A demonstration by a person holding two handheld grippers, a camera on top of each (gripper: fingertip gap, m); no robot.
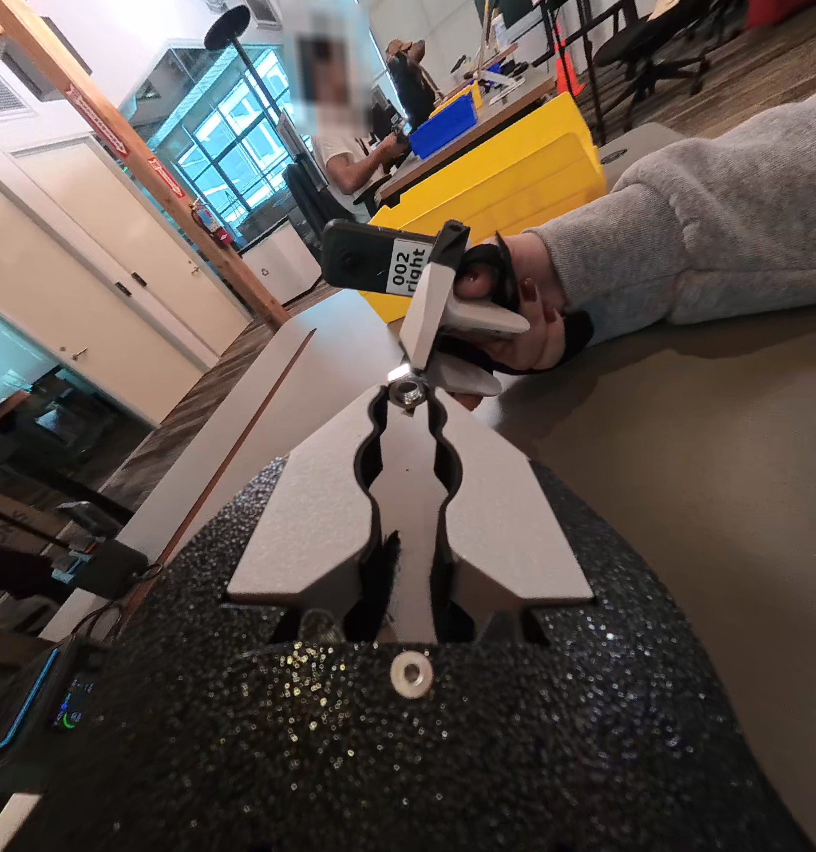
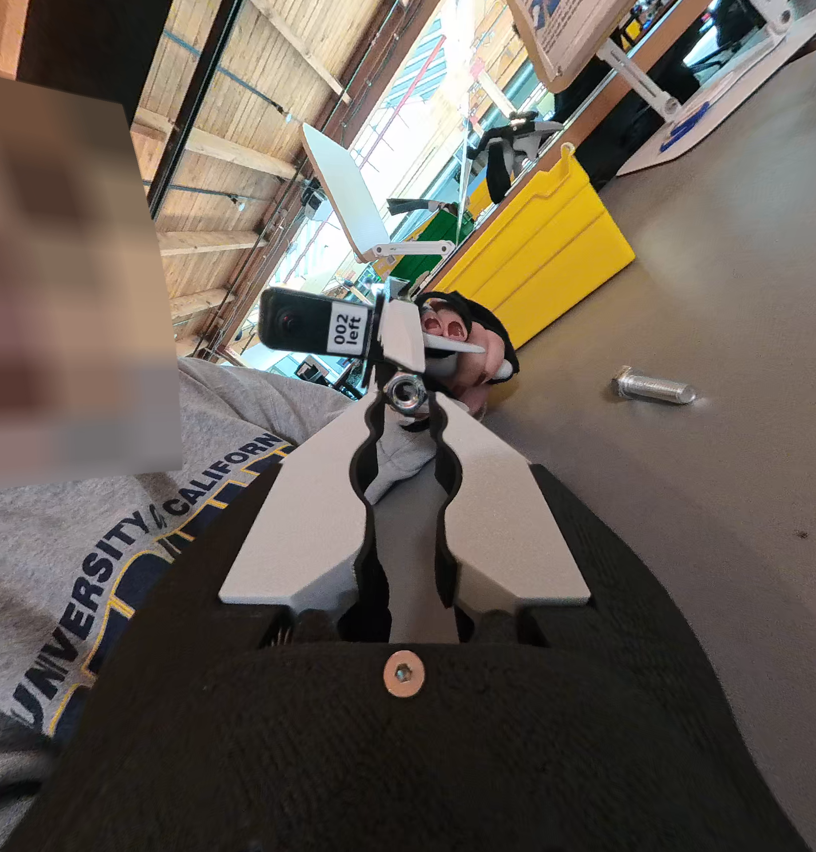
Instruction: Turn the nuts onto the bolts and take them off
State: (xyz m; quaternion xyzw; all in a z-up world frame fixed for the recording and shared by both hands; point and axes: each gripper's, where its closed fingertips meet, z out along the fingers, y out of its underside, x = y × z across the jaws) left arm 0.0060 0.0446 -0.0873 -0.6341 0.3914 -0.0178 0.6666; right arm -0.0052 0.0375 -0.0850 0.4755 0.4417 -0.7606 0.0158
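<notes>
A silver hex nut (image 1: pixel 406 393) sits between the tips of my left gripper (image 1: pixel 407 401), whose jaws are closed on it. The right wrist view shows a hex nut (image 2: pixel 402 394) pinched the same way in my right gripper (image 2: pixel 404 402). The two grippers meet tip to tip, tilted, just above the grey table (image 1: pixel 673 461). I cannot tell for sure whether both hold one and the same nut. A silver bolt (image 2: pixel 653 392) lies on its side on the table to the right, apart from both grippers, with no nut on it.
A yellow bin (image 1: pixel 512 184) stands on the table behind the grippers and also shows in the right wrist view (image 2: pixel 535 249). A grey sleeve (image 1: pixel 720 221) rests on the table at the right. A person sits at a far desk. Between my right fingertips and the silver bolt (image 2: pixel 653 392) there is roughly 11 cm.
</notes>
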